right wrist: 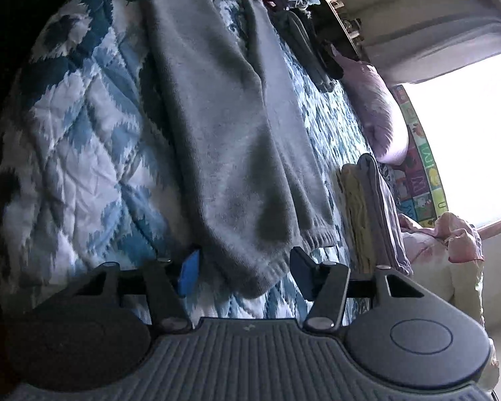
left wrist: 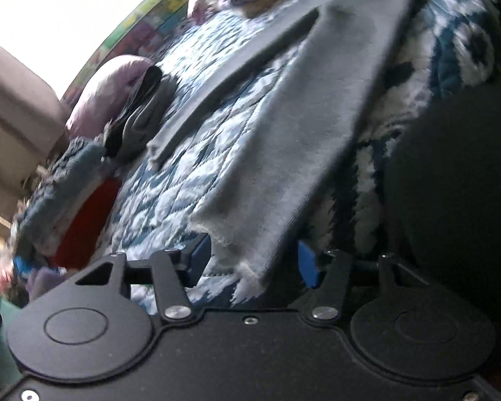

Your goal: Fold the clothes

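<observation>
Grey fleece garment (left wrist: 284,140): lies spread lengthwise on the bed; frayed near hem sits between the left tongs' blue pads, and its other near corner (right wrist: 250,180) between the right tongs' pads.
Left tongs (left wrist: 254,262): wide open; blue pads stand either side of the garment's frayed hem; nothing gripped.
Right tongs (right wrist: 243,272): wide open; the garment's rounded corner lies in the gap between the pads; contact with the pads cannot be told; nothing gripped.
Quilt (left wrist: 197,180): blue-and-white quilted cover of the bed, under the garment; visible on both sides of it in the right wrist view (right wrist: 83,153).
Garment strip (left wrist: 237,77): darker grey band, a sleeve or fold, running along the left of the main body in the left wrist view, flat on the quilt.
Folded stack (right wrist: 367,214): yellowish and grey items piled at the right edge of the bed, near the right tongs.
Dark clothing (left wrist: 140,117): crumpled black and grey pieces, mid-distance left, beside the strip's end.
Pillow (left wrist: 110,97): pale lilac, just beyond the dark clothing; also far right in the right wrist view (right wrist: 380,113).
Red item (left wrist: 83,224): at the left edge of the bed, partly covered by a blue-grey textile.
Window (right wrist: 467,133): bright, overexposed, beyond the far side of the bed.
</observation>
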Demonstrator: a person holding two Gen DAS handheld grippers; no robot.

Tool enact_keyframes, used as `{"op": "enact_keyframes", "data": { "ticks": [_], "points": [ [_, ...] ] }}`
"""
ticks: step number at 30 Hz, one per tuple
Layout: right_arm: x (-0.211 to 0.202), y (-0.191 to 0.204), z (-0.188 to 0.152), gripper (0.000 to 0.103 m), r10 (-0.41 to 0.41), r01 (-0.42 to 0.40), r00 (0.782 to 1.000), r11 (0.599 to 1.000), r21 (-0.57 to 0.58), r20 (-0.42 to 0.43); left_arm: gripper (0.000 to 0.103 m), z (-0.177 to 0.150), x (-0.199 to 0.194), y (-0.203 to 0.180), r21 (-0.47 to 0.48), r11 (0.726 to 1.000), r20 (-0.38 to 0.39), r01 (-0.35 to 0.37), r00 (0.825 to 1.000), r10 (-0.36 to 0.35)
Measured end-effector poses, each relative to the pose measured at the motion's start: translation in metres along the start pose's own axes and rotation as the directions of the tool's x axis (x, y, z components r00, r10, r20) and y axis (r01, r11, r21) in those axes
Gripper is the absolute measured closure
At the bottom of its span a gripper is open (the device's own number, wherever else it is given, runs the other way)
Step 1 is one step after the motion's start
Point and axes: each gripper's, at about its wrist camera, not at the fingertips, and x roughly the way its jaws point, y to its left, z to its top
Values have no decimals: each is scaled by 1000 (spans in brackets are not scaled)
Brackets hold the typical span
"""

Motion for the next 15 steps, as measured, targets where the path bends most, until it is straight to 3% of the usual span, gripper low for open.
{"op": "enact_keyframes", "data": {
  "ticks": [1, 9, 12, 14, 15],
  "points": [
    [-2, 1, -2, 53, 7, -7, 1000, 1000, -7, 2, 48, 0, -2, 1, 8, 1000, 3, 0, 1000, 0],
    [8, 7, -1, 56, -21, 22, 1000, 998, -52, 18, 51, -1, 2, -7, 73, 997, 27, -8, 1000, 6],
    [10, 4, 0, 68, -10, 10, 1000, 1000, -21, 16, 55, -3, 1, -4, 37, 999, 28, -8, 1000, 7],
    [9, 7, -1, 69, -29, 29, 999, 999, -25, 16, 63, -3, -1, -6, 39, 999, 29, -9, 1000, 7],
    [8, 9, -2, 69, -38, 39, 999, 999, -28, 16, 78, -2, -1, -5, 33, 999, 25, -11, 1000, 11]
  ]
}}
